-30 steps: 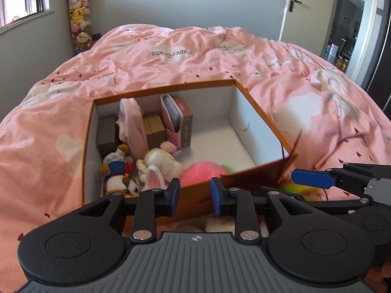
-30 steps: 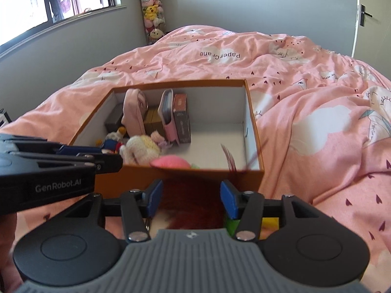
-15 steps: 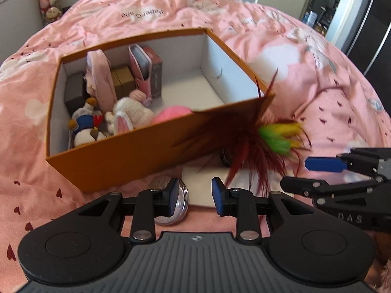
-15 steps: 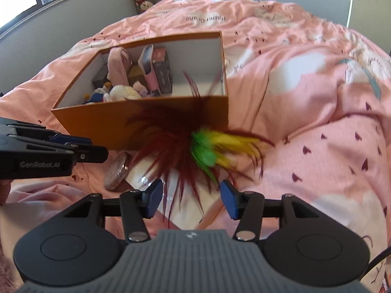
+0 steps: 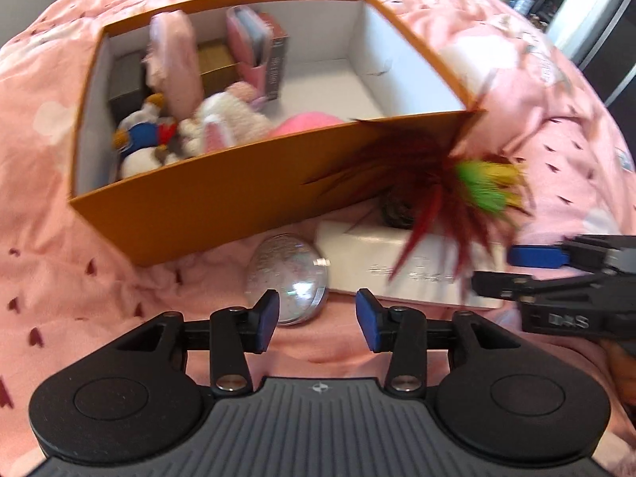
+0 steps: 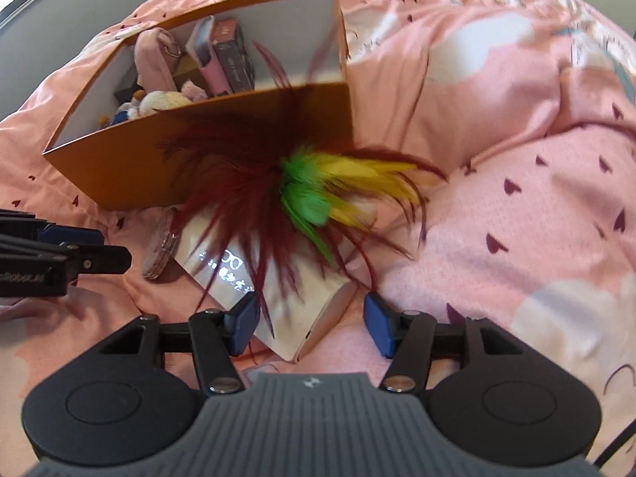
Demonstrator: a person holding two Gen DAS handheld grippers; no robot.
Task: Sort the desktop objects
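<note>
Red feathers (image 6: 238,206) on white box (image 6: 302,318) — beside orange box (image 5: 222,206).

Bright daylight throughout, motion-smeared beyond the fingers (image 5: 267,315) on feathers (image 6: 318,194) and orange box (image 5: 222,198), glinting off the glass dome (image 5: 287,278) just ahead, fisheye-bent toward the edges.

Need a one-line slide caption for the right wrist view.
Right gripper, jaws opening, above a white box draped with a feather toy, beside the orange storage box on a pink bedspread.
</note>
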